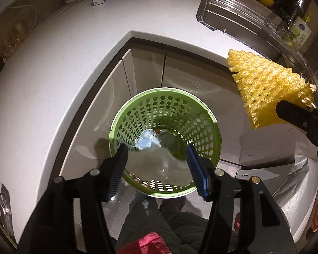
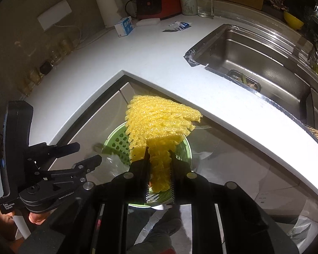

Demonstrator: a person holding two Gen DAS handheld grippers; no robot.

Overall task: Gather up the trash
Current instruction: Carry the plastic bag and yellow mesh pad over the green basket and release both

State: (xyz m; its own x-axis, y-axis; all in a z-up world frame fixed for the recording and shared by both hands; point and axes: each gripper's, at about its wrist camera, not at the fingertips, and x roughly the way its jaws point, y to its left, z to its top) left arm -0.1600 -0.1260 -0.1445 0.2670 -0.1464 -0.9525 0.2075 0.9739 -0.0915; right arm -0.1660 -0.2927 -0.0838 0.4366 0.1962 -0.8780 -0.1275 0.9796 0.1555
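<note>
- The right gripper point(image 2: 159, 158) is squeezing a yellow foam net point(image 2: 161, 122), which is fanning out past its fingertips.
- The green basket point(image 1: 209, 114) is sitting below and ahead of those fingers.
- The left gripper point(image 1: 156, 150) is hanging released over the basket, gripping nothing; clear plastic is lying below it.

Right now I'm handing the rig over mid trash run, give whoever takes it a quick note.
Left tool: open over the green basket, a clear plastic bag blurred between its fingers, not gripped.
Right tool: shut on the yellow foam net, beside and above the basket.
Done: crumpled trash already in the basket.
Left: drop the net in, then check the counter for the blue-and-white wrapper.
</note>
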